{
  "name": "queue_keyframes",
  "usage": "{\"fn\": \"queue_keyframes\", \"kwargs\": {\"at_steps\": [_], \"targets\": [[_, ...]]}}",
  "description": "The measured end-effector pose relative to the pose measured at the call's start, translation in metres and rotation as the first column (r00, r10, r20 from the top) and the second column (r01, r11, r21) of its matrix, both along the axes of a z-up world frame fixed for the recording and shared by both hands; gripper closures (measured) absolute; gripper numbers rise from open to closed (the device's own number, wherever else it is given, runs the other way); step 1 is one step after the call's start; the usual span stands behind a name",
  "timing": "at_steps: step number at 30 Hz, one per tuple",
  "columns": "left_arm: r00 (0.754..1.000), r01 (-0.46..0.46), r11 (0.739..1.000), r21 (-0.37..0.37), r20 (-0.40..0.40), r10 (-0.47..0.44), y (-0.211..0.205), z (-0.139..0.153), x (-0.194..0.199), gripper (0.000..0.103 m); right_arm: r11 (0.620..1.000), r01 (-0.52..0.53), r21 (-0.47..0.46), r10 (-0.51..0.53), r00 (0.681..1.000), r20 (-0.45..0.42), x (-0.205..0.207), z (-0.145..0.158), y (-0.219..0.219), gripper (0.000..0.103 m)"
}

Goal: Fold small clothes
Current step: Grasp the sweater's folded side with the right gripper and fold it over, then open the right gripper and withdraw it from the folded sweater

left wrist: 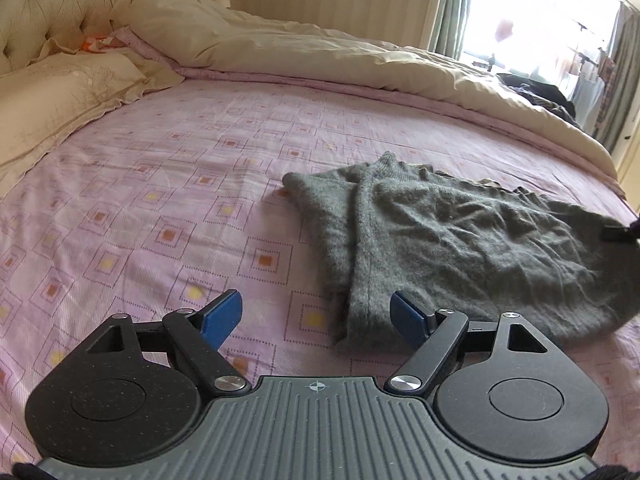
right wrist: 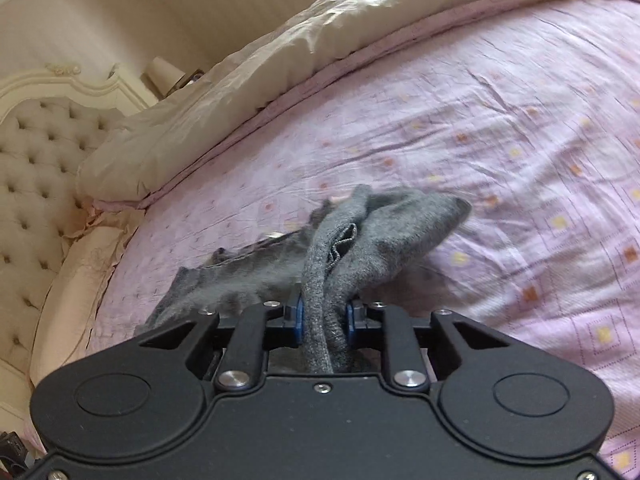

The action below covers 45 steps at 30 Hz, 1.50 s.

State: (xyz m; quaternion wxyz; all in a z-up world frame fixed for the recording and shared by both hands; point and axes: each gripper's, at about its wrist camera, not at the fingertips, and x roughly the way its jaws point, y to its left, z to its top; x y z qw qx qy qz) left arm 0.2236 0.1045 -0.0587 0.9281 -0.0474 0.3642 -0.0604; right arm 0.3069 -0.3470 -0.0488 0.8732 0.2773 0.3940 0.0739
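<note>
A grey knitted garment (left wrist: pixel 452 240) lies crumpled on the pink patterned bedsheet (left wrist: pixel 160 184), right of centre in the left wrist view. My left gripper (left wrist: pixel 318 314) is open and empty, its blue pads just short of the garment's near edge. My right gripper (right wrist: pixel 325 318) is shut on a bunched fold of the grey garment (right wrist: pixel 340 248) and holds it a little above the sheet (right wrist: pixel 520 160). The tip of the right gripper (left wrist: pixel 620 234) shows at the garment's right edge in the left wrist view.
A cream duvet (left wrist: pixel 320 48) is pushed back along the far side of the bed. A cream pillow (left wrist: pixel 52 100) and tufted headboard (left wrist: pixel 52 4) lie at the left. Dark clothes (left wrist: pixel 536 96) sit near the window at the far right.
</note>
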Motion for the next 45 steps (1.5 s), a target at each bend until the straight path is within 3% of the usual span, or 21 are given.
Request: {"fn": "queue_keyframes", "kwargs": {"at_steps": [4,8,15,17,19,22,25,30,34,38,45], "targets": [[1.000,0.013,0.999,-0.039,-0.006,-0.014,0.008,0.000,-0.013,0.023,0.994,-0.105,-0.035,0.106,0.994,0.039,0.022,0.037,0.056,0.074],[1.000,0.019,0.997,-0.071,-0.014,-0.020,0.017,-0.002,-0.024,0.023,0.977,-0.207,-0.038,0.209,0.976,0.061,0.043,0.049,0.124,0.075],[0.999,0.028,0.995,-0.093,-0.026,-0.031,0.032,-0.006,-0.035,0.023,0.919,-0.361,-0.162,0.359,0.932,-0.039,0.066,0.013,0.244,0.075],[0.999,0.026,0.995,-0.097,-0.035,-0.030,0.036,-0.008,-0.036,0.022,0.895,-0.392,-0.214,0.387,0.920,-0.066,0.064,0.001,0.268,0.070],[0.999,0.024,0.995,-0.100,-0.040,-0.028,0.040,-0.010,-0.038,0.022,0.881,-0.426,-0.207,0.419,0.904,-0.078,0.062,-0.008,0.281,0.067],[0.999,0.025,0.994,-0.104,-0.045,-0.030,0.044,-0.011,-0.040,0.022,0.879,-0.470,-0.086,0.472,0.882,0.005,0.055,-0.006,0.278,0.063],[0.998,0.034,0.994,-0.101,-0.050,-0.039,0.047,-0.011,-0.041,0.022,0.890,-0.456,0.009,0.453,0.885,0.109,0.048,0.014,0.261,0.063],[0.998,0.063,0.993,-0.096,-0.024,-0.065,0.045,0.006,-0.039,0.022,0.933,-0.359,-0.006,0.353,0.915,0.197,0.029,0.037,0.205,0.054],[0.995,0.093,0.990,-0.109,0.044,-0.088,0.039,0.036,-0.031,0.022,0.963,-0.254,-0.085,0.266,0.946,0.187,0.015,0.032,0.167,0.054],[0.985,0.121,0.990,-0.077,0.130,-0.111,0.018,0.063,-0.008,0.022,0.965,-0.198,-0.169,0.227,0.959,0.172,-0.001,0.019,0.152,0.054],[0.985,0.169,0.984,-0.049,0.052,-0.166,-0.018,0.036,0.038,0.023,0.958,-0.211,-0.194,0.245,0.954,0.172,-0.030,0.002,0.144,0.054]]}}
